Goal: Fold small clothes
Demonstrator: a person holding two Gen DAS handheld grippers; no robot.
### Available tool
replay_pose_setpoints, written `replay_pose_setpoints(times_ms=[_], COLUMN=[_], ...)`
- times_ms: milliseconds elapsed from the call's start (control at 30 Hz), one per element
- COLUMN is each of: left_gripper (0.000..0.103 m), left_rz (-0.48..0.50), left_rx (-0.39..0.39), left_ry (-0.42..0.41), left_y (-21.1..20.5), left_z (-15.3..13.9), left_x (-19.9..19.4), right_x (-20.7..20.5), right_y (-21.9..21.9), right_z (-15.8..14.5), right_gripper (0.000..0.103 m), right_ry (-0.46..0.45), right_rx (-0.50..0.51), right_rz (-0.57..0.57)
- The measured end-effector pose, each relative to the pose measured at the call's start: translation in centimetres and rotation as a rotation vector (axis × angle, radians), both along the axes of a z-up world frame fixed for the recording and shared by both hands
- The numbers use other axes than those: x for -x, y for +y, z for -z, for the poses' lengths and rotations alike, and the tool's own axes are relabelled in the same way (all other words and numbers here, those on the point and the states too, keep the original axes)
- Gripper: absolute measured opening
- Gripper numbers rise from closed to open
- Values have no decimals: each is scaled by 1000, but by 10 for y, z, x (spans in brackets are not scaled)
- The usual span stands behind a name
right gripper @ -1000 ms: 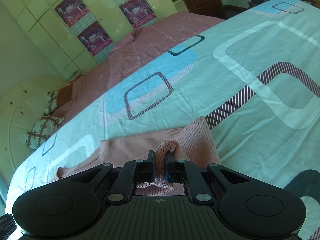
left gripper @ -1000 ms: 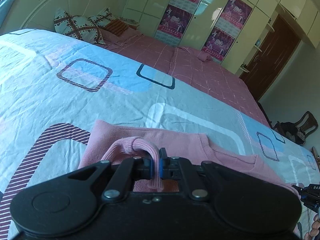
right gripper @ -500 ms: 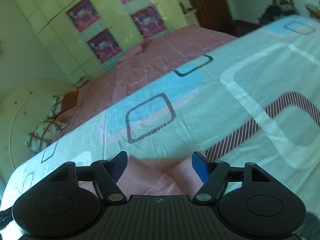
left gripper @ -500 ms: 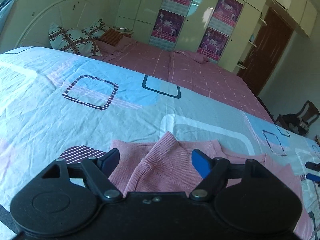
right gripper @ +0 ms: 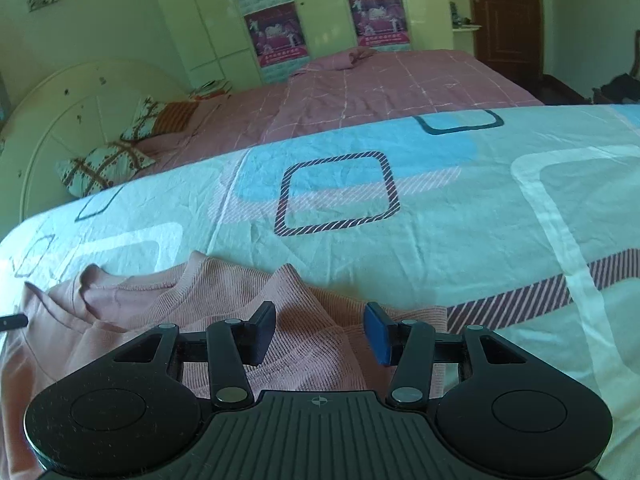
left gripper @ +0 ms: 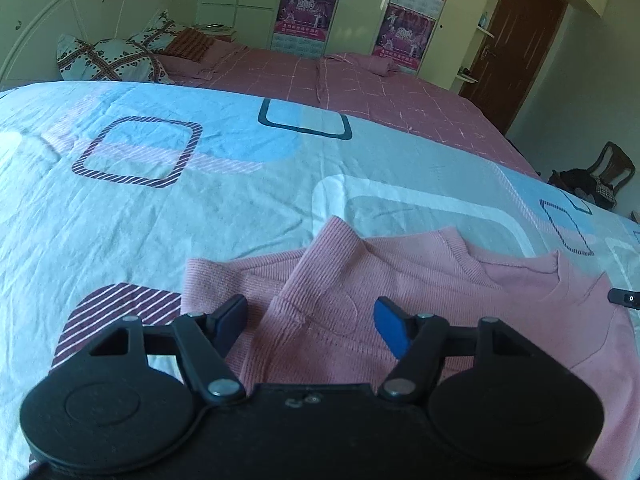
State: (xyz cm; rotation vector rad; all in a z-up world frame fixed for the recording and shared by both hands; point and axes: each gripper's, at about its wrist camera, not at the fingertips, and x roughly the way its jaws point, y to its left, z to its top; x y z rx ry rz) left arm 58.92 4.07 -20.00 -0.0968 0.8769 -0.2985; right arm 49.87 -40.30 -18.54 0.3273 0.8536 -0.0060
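A small pink knitted sweater [left gripper: 420,292] lies flat on the patterned bedsheet [left gripper: 200,200], with a ribbed sleeve cuff [left gripper: 332,248] folded up over its body. My left gripper [left gripper: 310,324] is open and empty, hovering just above the folded sleeve. In the right wrist view the same sweater [right gripper: 168,304] lies with its neckline to the left and the other sleeve cuff [right gripper: 296,284] folded in. My right gripper [right gripper: 320,334] is open and empty above it. A tip of the other gripper shows at each view's edge.
The bed stretches far ahead, with a pink checked sheet [left gripper: 360,92] beyond the patterned one. Pillows [left gripper: 108,60] lie by the white headboard. Wardrobes with posters [left gripper: 308,12] line the far wall. A brown door [left gripper: 516,40] and a chair with clothes [left gripper: 600,176] stand at the right.
Both grippers held a pink sleeve cuff a second ago. Both have opened, let the cuffs drop onto the sweater, and pulled back and up slightly.
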Motion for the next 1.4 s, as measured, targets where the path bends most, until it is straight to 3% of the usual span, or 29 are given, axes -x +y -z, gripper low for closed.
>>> replay_pose_setpoints(times_ms=[33,100,200,300,433,500,567,633,700,867,933,1100,1233,1300,1400], left_gripper=[64,50,32,21,21,18,14,13,13,13,13,13,13,17,26], left_rz=[14,43,73,99,119,112,108,87,39,-95,-123,-129,-138,-139,-129], left_rx=[2,5,20,32,30,29,20,-9,21,55,46,-26,-47,-69,-118], left_ry=[1,7,18,21,20,6,-20,-86,-142,-248,-217,-165,-148,-147,-160], left_y=[-1,-1,-2,-1,-2,-2,-5,-9,-7,3,1,-7,-4,-7,-12], left_z=[0,1,-1,-3,-2,-3,-5,-11,-20,-35,-28,-3,3,6,3], left_x=[0,-1,-1,1,3,4,8,16,24,33,27,25,27,29,33], right_x=[-2,-4,-8,-9,-15,-19,-19,-16,-9,6,5,-7,-4,-8,-3], right_y=[0,3,7,10,16,14,17,23,27,4,2,13,10,16,14], right_z=[2,5,7,5,9,14,13,9,1,-24,-21,8,13,23,19], right_gripper=[48,39,38,38,38,38,8,8,7,7,7,7,7,7,8], right_ry=[0,-4,1,-11,-9,13,13,4,-36,-200,-208,-106,-110,-59,-87], right_rx=[1,-11,10,12,93,57,73,96,136,68,81,141,143,201,179], right_rz=[-20,-64,-108,-174,-235,-243,-264,-277,-276,-65,2,19,54,21,39])
